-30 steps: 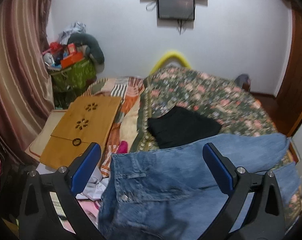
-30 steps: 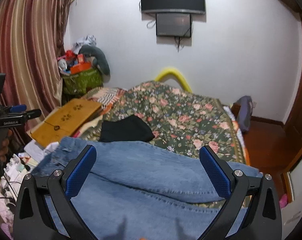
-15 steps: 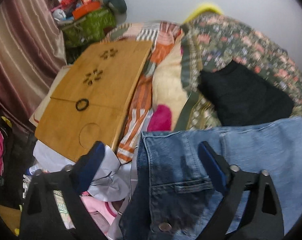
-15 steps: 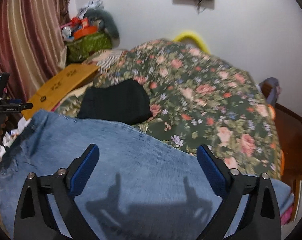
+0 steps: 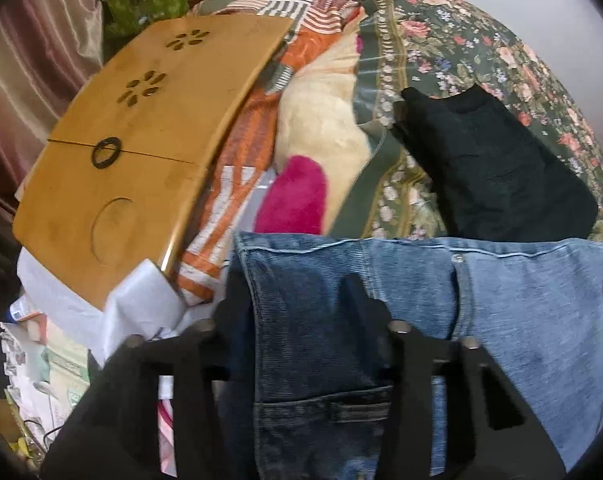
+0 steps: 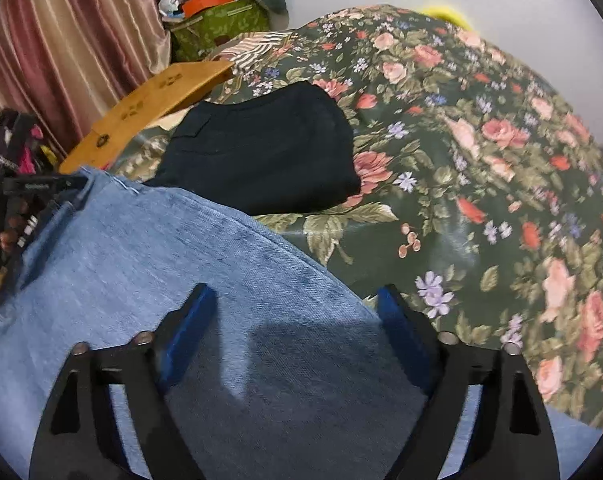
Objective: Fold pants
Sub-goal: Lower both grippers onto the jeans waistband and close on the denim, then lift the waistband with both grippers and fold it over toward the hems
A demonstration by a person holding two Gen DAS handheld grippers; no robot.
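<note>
Blue jeans lie spread on the near part of the bed. In the left wrist view my left gripper points steeply down at the darker waist corner. Its jaws are closing, one finger just off the denim's left edge, the other over the cloth, and the corner lies between them. In the right wrist view my right gripper hangs over the pale jeans leg. Its blue pads are apart and closing, with denim between them and the right finger at the leg's far edge.
A folded black garment lies on the floral bedspread just beyond the jeans. To the left are a wooden lap table, a pink cloth, striped bedding and white clutter. A green box and curtain stand behind.
Both grippers have dropped and tilted down onto the jeans; the wall and screen have left the views. The jaws of both have narrowed, the left much more than the right.
</note>
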